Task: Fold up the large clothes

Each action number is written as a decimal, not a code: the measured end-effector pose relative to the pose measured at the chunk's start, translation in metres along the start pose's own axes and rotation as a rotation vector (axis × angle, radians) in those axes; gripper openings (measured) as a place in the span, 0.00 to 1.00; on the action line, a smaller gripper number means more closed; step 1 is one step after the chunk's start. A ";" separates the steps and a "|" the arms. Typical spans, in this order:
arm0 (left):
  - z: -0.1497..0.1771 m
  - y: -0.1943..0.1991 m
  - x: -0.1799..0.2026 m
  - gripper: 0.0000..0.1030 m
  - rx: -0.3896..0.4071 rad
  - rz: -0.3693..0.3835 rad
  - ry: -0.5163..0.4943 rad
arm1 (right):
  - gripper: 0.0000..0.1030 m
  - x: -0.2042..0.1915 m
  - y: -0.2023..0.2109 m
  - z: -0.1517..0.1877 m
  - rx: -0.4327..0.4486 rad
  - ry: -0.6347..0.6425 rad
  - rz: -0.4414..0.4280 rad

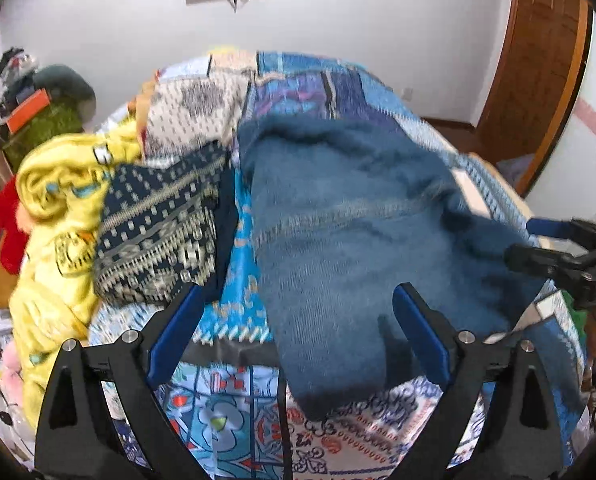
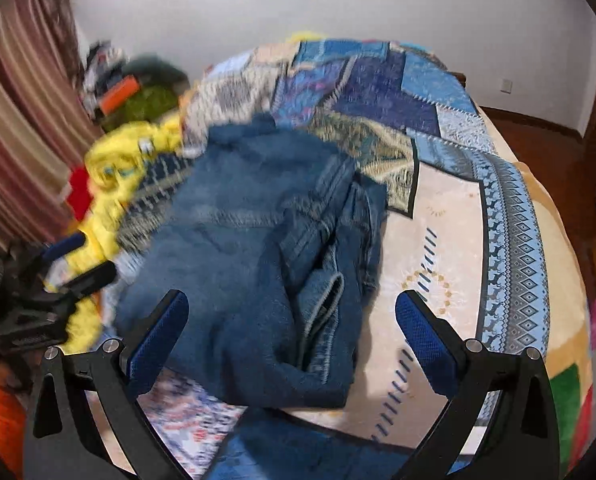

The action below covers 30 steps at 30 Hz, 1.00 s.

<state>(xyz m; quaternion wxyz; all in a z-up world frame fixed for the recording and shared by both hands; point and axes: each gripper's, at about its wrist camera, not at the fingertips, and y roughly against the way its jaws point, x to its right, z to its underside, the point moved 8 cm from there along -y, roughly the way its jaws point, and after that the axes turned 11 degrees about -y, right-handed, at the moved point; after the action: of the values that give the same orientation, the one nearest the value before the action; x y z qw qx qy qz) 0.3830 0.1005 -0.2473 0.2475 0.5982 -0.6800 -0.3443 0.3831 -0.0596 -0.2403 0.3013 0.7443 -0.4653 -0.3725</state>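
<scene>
A pair of blue jeans (image 1: pixel 358 220) lies folded in a bundle on the patchwork bed cover (image 1: pixel 233 412). In the right wrist view the jeans (image 2: pixel 249 240) show seams and a waistband on the bundle's right side. My left gripper (image 1: pixel 298 332) hovers over the bundle's near left edge, jaws wide open, nothing between its blue pads (image 1: pixel 177 328). My right gripper (image 2: pixel 291 344) stands open over the bundle's near right part, pads clear of the cloth. Each gripper shows in the other's view: the right gripper (image 1: pixel 528 240) at the right edge, the left gripper (image 2: pixel 87 258) at the left.
A yellow garment (image 1: pixel 57 208) and a navy patterned garment (image 1: pixel 157 232) lie heaped left of the jeans. Red cloth (image 1: pixel 1 224) and a green plush heap (image 1: pixel 53 120) sit beyond them. A striped curtain (image 2: pixel 21 120) hangs at left, a wooden door (image 1: pixel 538 60) stands at right.
</scene>
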 end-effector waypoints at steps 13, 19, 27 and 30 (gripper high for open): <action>0.041 -0.021 0.014 0.93 -0.085 0.104 0.097 | 1.00 0.060 -0.018 0.039 -0.121 -0.101 0.001; 0.017 -0.001 -0.003 0.93 -0.038 0.012 0.037 | 1.00 0.043 0.001 0.024 -0.059 0.016 0.085; -0.034 0.007 -0.034 0.93 0.048 -0.011 0.043 | 1.00 0.025 0.012 -0.020 0.027 0.013 -0.012; -0.041 -0.007 -0.040 0.93 0.027 0.013 0.044 | 1.00 0.021 -0.004 -0.029 -0.004 0.001 -0.042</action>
<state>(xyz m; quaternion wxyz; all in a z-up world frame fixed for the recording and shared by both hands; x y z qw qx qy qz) 0.4245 0.1325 -0.2236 0.2565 0.6046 -0.6827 -0.3202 0.4150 -0.0742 -0.2332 0.2951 0.7535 -0.4489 -0.3791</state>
